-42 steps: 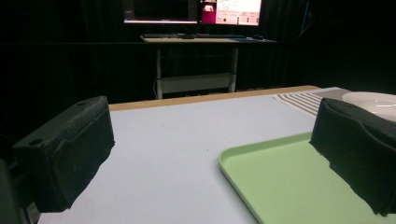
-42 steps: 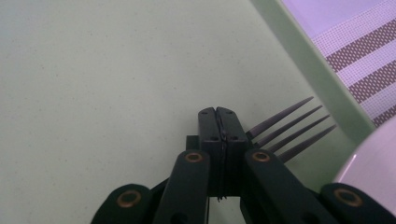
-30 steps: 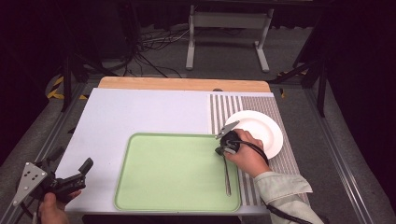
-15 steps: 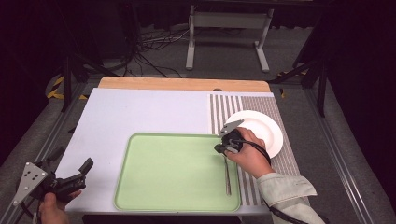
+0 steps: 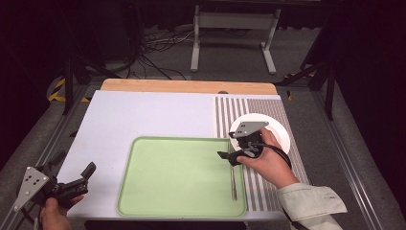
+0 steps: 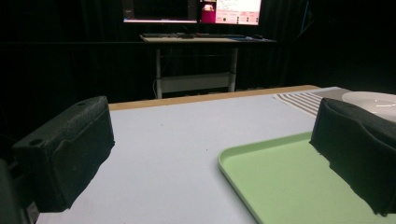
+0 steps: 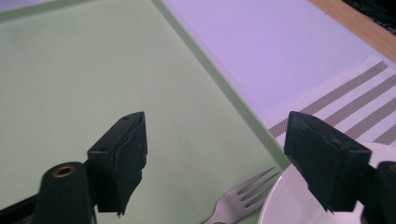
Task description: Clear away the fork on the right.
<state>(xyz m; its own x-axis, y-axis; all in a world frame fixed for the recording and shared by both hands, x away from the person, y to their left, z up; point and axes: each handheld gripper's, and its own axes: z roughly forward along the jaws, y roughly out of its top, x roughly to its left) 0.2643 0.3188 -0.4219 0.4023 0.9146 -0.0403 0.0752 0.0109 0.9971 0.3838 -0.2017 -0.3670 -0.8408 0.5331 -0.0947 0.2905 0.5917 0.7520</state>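
Observation:
A metal fork [image 5: 233, 181] lies along the right side of the green tray [image 5: 177, 177], tines toward the far end. My right gripper [image 5: 229, 158] hovers just above the tines [image 7: 243, 200]. Its jaws have just been opening and now stand wide apart with nothing between them [image 7: 215, 135]. At the table's front left corner a hand holds my left gripper [image 5: 74, 165] low over the tabletop, open and empty [image 6: 210, 135], facing the tray [image 6: 289, 182].
A white plate [image 5: 280, 132] sits on a striped placemat [image 5: 230, 112] right of the tray, close behind my right hand. The plate's rim [image 7: 285, 205] lies beside the fork. Lilac table surface [image 5: 143, 115] spreads left and behind, with a wooden strip [image 5: 186, 86] at the far edge.
The right gripper's jaws went from shut at the fork's tine end to wide apart, and the hand lifted a little. The fork stays on the tray. The left gripper has not moved.

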